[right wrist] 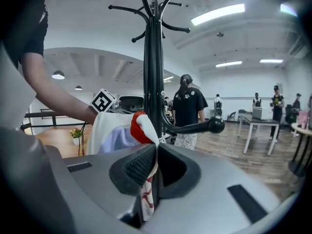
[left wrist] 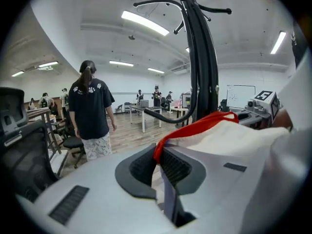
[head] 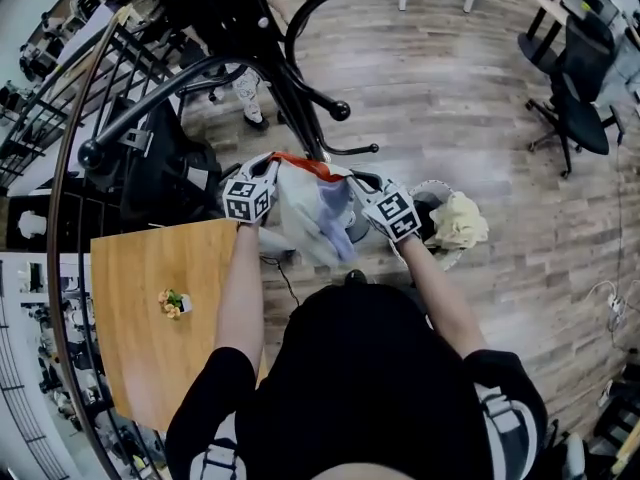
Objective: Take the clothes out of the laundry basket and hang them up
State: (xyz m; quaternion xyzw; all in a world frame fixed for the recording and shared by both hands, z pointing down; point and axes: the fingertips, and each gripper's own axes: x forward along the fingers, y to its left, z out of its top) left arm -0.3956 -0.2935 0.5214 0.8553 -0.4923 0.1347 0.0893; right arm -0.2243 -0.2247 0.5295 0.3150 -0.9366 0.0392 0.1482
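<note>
The left gripper and right gripper each had its jaws pinched shut on the red-trimmed white garment, stretched between them under the coat rack. Only the head view showed the laundry basket just beside the right gripper, with a cream cloth in it.

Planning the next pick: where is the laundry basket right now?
In the head view the laundry basket sits on the floor on the right, beside the right tool, a cream cloth in it.
</note>
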